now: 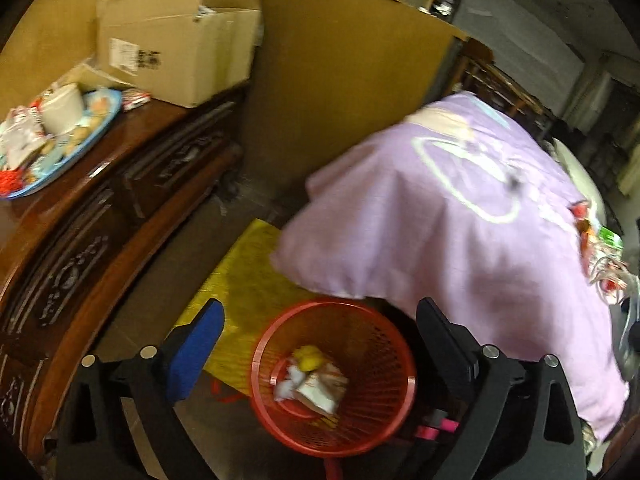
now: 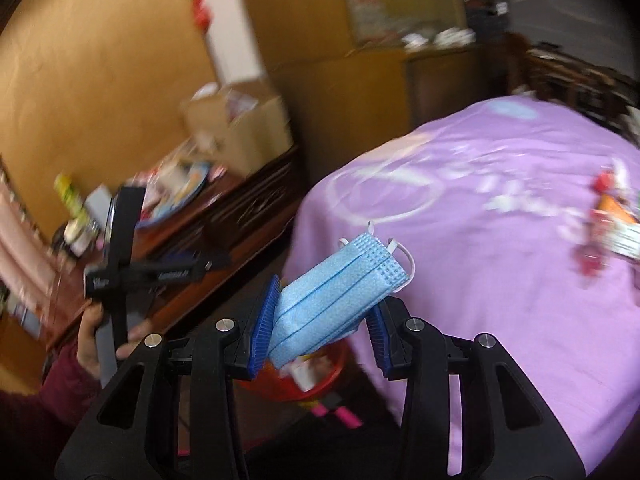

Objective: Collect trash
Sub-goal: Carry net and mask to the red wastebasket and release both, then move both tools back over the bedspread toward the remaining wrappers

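In the left wrist view a red mesh bin (image 1: 360, 344) stands on the floor beside a purple-covered bed (image 1: 460, 248). Inside it lie a yellow scrap (image 1: 309, 358) and white wrappers (image 1: 318, 392). My left gripper (image 1: 320, 344) hangs above the bin, open wide, with nothing between its fingers. In the right wrist view my right gripper (image 2: 322, 308) is shut on a folded blue face mask (image 2: 336, 296), held over the bin (image 2: 320, 384). More wrappers (image 2: 612, 216) lie on the purple cover at the right.
A carved wooden cabinet (image 1: 100, 232) at the left carries a blue tray (image 1: 96, 136) of wrappers and a cardboard box (image 1: 176, 44). A yellow mat (image 1: 248, 280) lies by the bin. A person's hand (image 2: 90, 344) shows at the left.
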Available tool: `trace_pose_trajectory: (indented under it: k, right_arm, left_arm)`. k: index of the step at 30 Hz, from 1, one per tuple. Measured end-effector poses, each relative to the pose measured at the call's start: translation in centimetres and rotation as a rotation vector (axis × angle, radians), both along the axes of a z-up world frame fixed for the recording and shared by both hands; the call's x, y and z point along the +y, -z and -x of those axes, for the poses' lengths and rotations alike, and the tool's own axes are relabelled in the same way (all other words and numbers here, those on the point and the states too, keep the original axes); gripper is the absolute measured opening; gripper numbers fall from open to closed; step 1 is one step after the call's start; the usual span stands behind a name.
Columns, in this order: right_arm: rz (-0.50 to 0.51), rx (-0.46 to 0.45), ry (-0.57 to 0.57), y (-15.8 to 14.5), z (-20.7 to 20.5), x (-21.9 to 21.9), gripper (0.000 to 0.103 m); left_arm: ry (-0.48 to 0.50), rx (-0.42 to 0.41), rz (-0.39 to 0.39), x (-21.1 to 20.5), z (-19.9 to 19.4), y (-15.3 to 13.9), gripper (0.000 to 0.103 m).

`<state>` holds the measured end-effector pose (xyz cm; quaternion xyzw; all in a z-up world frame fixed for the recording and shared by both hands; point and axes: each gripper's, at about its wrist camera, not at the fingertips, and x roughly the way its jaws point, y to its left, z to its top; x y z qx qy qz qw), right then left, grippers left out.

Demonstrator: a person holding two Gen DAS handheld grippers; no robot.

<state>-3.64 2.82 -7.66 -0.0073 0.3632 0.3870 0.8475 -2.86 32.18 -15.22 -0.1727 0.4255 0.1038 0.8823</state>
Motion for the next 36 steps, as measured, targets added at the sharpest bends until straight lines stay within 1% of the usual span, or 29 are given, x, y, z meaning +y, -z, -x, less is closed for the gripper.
trace_pose_trajectory:
  k: [2,5,7,10,13,16,18,20,24,27,31,36]
  right_arm:
    - [0.033,0.029,-0.071,1.1,-0.3,2.7,0.042]
    - [0.072,0.068,-0.149,2.4,-0.7,5.9,0.045]
    - [0.095,0.098,-0.186,3.4,-1.1,7.8,0.051]
    - [0.118,0.123,-0.200,4.4,-1.5,9.2,0.056]
    - [0.116,0.139,-0.194,4.8,-1.8,9.4,0.063]
    - [0.115,0.138,-0.179,4.7,-1.9,9.2,0.064]
    - [0.102,0.130,-0.161,4.2,-2.0,8.6,0.064]
    - [0.088,0.120,-0.139,3.7,-2.1,8.0,0.064]
    - [0.063,0.090,-0.080,2.5,-2.3,6.0,0.065]
    - [0.040,0.055,-0.016,1.4,-2.1,3.6,0.070]
    - [0.017,0.016,0.061,0.1,-2.0,0.4,0.073]
    - [-0.003,-0.049,0.193,-1.2,-1.6,-4.9,0.076]
  left_arm:
    - [-0.023,0.011,-0.007,0.9,0.2,0.6,0.096]
    - [-0.043,0.030,0.016,2.1,0.3,1.9,0.096]
    - [-0.056,0.042,0.023,2.8,0.4,2.7,0.096]
    - [-0.073,0.056,0.014,3.6,0.5,3.7,0.096]
    - [-0.076,0.065,0.027,4.0,0.6,4.5,0.096]
    - [-0.076,0.068,0.031,4.0,0.6,4.7,0.096]
    - [-0.072,0.067,0.020,3.8,0.6,4.6,0.096]
    - [-0.064,0.057,-0.008,3.2,0.6,3.9,0.096]
    - [-0.036,0.022,-0.065,1.8,0.6,1.9,0.096]
    - [-0.010,0.000,-0.083,0.6,0.6,0.7,0.096]
    - [0.035,-0.024,-0.112,-1.7,0.5,-1.1,0.096]
    - [0.103,-0.052,-0.157,-5.2,0.1,-3.2,0.096]
